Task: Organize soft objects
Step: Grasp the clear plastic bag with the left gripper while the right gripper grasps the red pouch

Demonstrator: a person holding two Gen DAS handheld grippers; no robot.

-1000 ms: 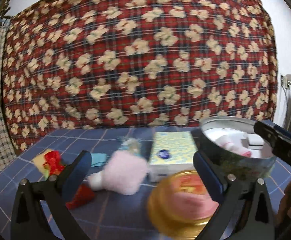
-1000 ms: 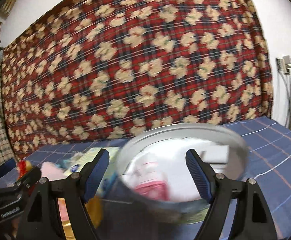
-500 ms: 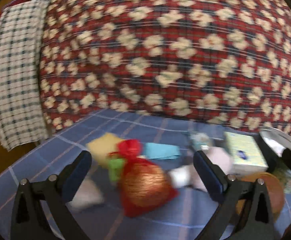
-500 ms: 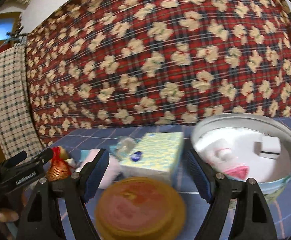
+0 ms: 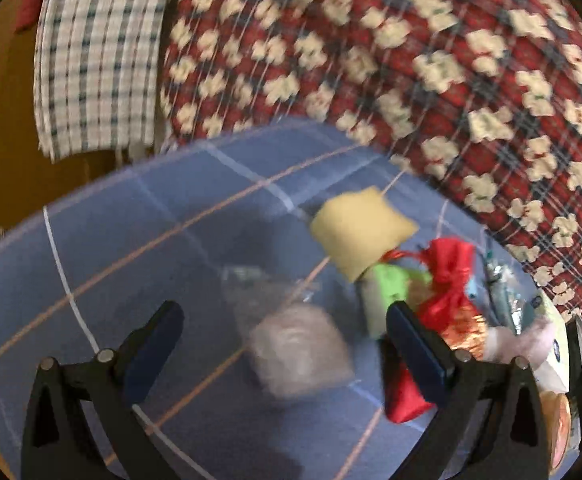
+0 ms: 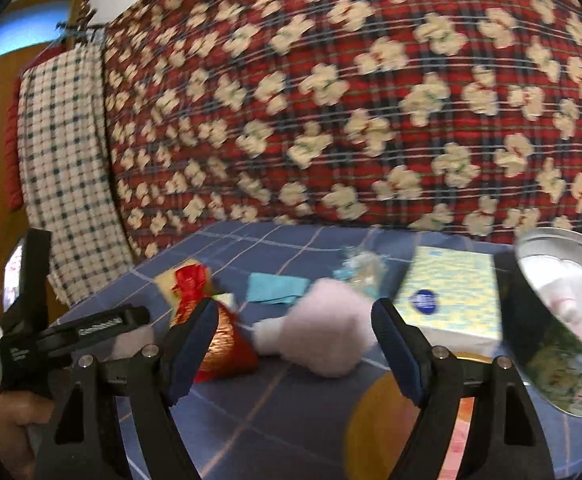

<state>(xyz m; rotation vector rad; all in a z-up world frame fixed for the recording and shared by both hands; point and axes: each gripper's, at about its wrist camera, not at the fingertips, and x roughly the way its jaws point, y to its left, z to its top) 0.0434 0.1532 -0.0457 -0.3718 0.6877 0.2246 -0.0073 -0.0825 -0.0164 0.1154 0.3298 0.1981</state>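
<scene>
Left wrist view blurs a grey bag (image 5: 299,350) between the spread, empty left tongs (image 5: 285,342). Right tongs (image 6: 293,346) gape too, a pink puff (image 6: 327,334) between them, a tin (image 6: 559,320) cut off at 3 o'clock.

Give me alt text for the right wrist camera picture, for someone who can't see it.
The open right hand-held gripper hovers over a blue checked cloth, framing a fluffy pink soft toy. A red-and-gold pouch lies to its left, a tissue box and a round tin to its right.

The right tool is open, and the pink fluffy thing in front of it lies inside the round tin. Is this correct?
Not quite. The right wrist view shows the pink fluffy thing on the blue cloth, left of the round tin. The right tool is open.
</scene>
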